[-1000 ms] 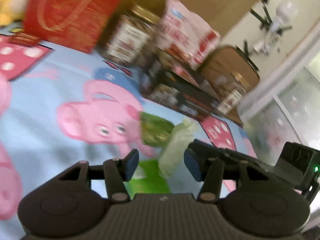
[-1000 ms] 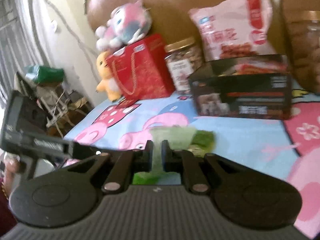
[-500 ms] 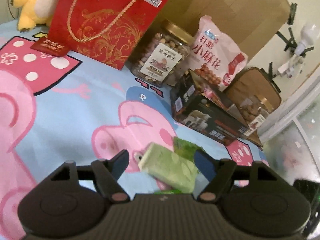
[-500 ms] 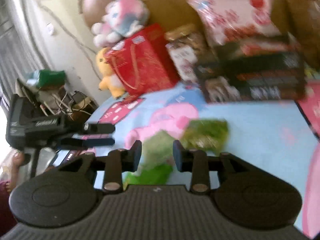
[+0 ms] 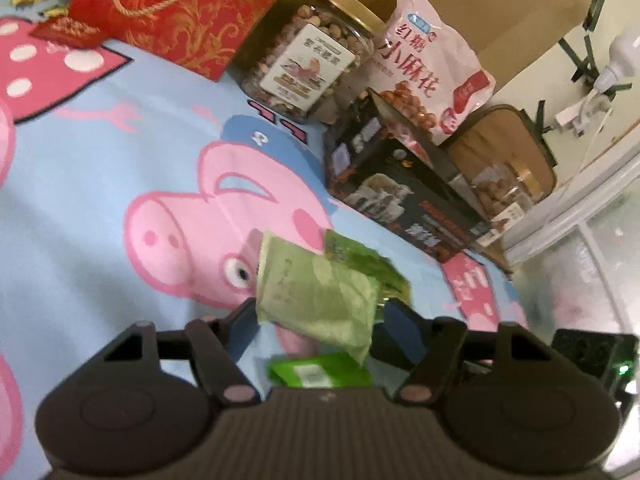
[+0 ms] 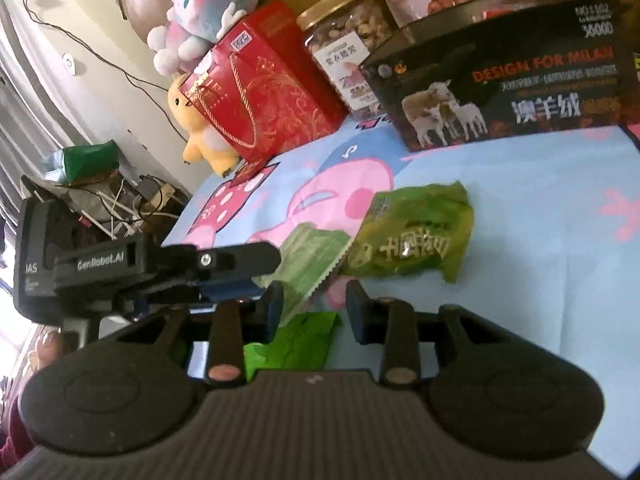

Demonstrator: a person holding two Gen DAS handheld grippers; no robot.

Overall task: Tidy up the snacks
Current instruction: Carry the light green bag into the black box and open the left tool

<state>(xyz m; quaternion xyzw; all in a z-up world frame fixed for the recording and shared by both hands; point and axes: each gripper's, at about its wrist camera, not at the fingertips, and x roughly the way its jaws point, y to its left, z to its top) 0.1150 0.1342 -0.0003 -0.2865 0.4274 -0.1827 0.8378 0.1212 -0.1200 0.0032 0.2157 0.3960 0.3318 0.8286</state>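
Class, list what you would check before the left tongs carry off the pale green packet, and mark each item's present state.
1. Left tongs gripping the pale green packet: ok, it fills the gap between both pads.
2. Right tongs open and empty: ok.
3. Dark green packet lying apart from both tongs: ok.
4. Bright green packet out of the way: cannot tell, partly hidden.
5. Black box has room: cannot tell.

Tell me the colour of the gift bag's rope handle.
Gold, against the red gift bag; the right wrist view shows it best.
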